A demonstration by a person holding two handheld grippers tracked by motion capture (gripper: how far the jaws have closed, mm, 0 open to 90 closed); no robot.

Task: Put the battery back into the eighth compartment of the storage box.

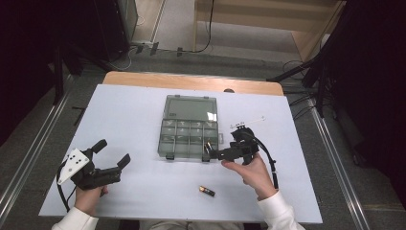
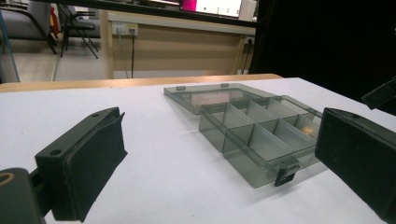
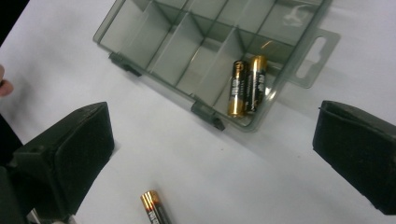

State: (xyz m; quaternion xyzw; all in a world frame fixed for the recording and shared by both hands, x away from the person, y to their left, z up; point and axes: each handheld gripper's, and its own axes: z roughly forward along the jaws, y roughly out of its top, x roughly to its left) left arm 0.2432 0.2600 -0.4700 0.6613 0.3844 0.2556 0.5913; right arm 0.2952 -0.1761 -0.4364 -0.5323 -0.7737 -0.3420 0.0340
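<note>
Your right gripper point(image 1: 218, 154) gapes wide beside the organiser box point(image 1: 189, 127), two batteries point(image 3: 247, 85) inside; a third battery point(image 1: 207, 191) lies at six o'clock; your left gripper point(image 1: 112, 153) stands wide, empty.

I see white sleeves on both of my arms at the near edge. My left tool point(image 1: 111, 154) is black, with a grey three-cornered plate point(image 1: 76, 163) dotted with dark marks on top and a black cable looping from it. My right tool point(image 1: 210, 153) is black too, trailing a black cable point(image 1: 268, 155). Both tools carry thick, dark, flat-faced pads point(image 3: 86, 154).
</note>
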